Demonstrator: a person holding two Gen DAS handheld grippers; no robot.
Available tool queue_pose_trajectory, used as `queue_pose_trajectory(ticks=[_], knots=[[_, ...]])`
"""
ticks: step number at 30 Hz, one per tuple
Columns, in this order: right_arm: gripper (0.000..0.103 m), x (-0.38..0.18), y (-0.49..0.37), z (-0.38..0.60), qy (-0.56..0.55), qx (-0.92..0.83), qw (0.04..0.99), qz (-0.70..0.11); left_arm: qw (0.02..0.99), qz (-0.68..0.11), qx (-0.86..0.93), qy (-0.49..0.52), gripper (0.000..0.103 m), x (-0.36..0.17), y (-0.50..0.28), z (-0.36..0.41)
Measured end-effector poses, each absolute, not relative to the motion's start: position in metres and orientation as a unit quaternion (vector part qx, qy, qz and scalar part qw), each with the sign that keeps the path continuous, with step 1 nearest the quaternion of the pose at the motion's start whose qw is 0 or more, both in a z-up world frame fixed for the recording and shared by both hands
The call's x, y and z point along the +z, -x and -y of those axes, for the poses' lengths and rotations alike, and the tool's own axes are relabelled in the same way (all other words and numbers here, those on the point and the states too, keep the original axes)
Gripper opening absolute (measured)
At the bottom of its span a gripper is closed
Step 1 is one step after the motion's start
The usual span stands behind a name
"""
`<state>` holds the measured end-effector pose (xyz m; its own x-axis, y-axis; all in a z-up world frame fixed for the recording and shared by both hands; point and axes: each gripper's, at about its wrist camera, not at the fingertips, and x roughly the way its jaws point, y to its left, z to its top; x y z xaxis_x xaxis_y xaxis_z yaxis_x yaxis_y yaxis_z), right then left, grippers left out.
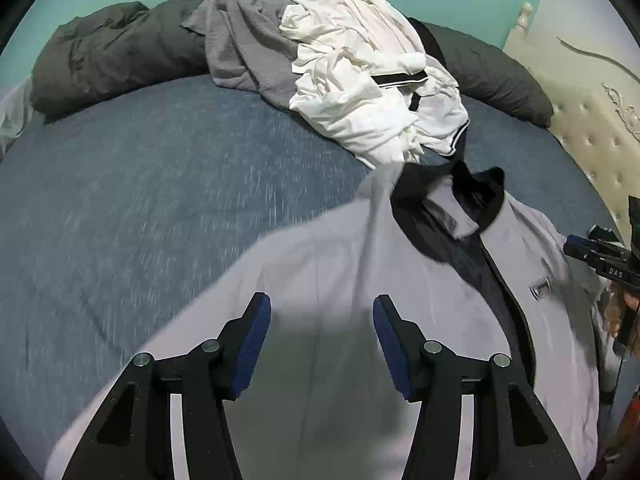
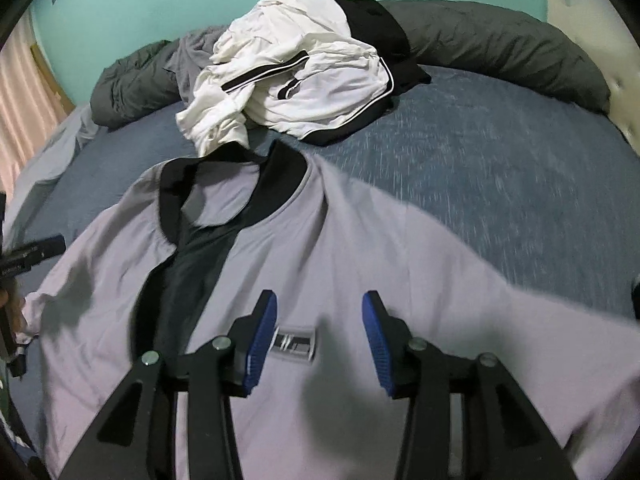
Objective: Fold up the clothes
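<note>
I have the left hand-held gripper above a pale lilac-grey jacket spread front-up on the bed. Its blue pads stand apart with nothing between them; only jacket fabric lies beneath the gap. Ahead and to the right of this gripper the jacket's black collar lies open, with the dark lining of the unzipped front running back toward me. A small rectangular chest patch sits further right of that opening.

The right hand-held gripper hovers over the same jacket. Its jaws are likewise spread and grip nothing. The chest patch lies directly below the gap, close to the left pad. The collar is ahead and to the left.

Beyond the collar, well ahead of both grippers, I see a heap of white clothing with black trim, touching a grey garment. Behind the heap a dark grey quilt is bunched along the far edge of the bed, against a turquoise wall. A tufted cream headboard stands far right of the left gripper.

The bedsheet is blurred in both views.
</note>
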<state>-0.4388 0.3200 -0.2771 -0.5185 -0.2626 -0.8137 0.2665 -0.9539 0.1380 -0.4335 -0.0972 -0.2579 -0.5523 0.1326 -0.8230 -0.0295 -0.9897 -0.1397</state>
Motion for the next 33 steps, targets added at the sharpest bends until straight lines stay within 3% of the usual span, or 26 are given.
queue_pose_trajectory(ticks=[12,13,15,17,20,27,28,29,31,33], knots=[[0.045,-0.304,0.512,-0.320,-0.491,-0.857,0.142,-0.071,0.059,-0.008,0.860,0.507,0.056,-0.302,0.488,0.090],[0.045,-0.305,0.515,-0.321,-0.491,-0.857,0.142,-0.071,0.061,-0.010,0.859,0.508,0.053,-0.305,0.488,0.089],[0.045,-0.303,0.518,-0.328,-0.483,-0.862,0.144,-0.054,0.064,-0.014,0.859,0.508,0.028,-0.309,0.488,0.087],[0.045,-0.299,0.522,-0.338,-0.473,-0.869,0.142,-0.030,0.064,-0.019,0.859,0.507,0.016,-0.313,0.487,0.084],[0.045,-0.303,0.527,-0.347,-0.478,-0.868,0.132,-0.011,0.066,-0.023,0.862,0.501,0.012,-0.313,0.484,0.083],[0.045,-0.325,0.536,-0.341,-0.505,-0.854,0.115,-0.047,0.057,-0.008,0.882,0.469,0.009,-0.290,0.481,0.096],[0.036,-0.327,0.537,-0.340,-0.507,-0.852,0.116,-0.051,0.052,0.003,0.885,0.463,0.008,-0.286,0.481,0.101],[0.015,-0.329,0.537,-0.339,-0.508,-0.852,0.116,-0.055,0.048,0.014,0.888,0.458,0.007,-0.282,0.481,0.107],[0.005,-0.331,0.536,-0.337,-0.507,-0.852,0.116,-0.062,0.039,0.037,0.892,0.449,0.007,-0.274,0.482,0.121],[0.003,-0.322,0.535,-0.342,-0.488,-0.864,0.102,-0.065,0.022,0.054,0.897,0.438,0.006,-0.267,0.484,0.136]])
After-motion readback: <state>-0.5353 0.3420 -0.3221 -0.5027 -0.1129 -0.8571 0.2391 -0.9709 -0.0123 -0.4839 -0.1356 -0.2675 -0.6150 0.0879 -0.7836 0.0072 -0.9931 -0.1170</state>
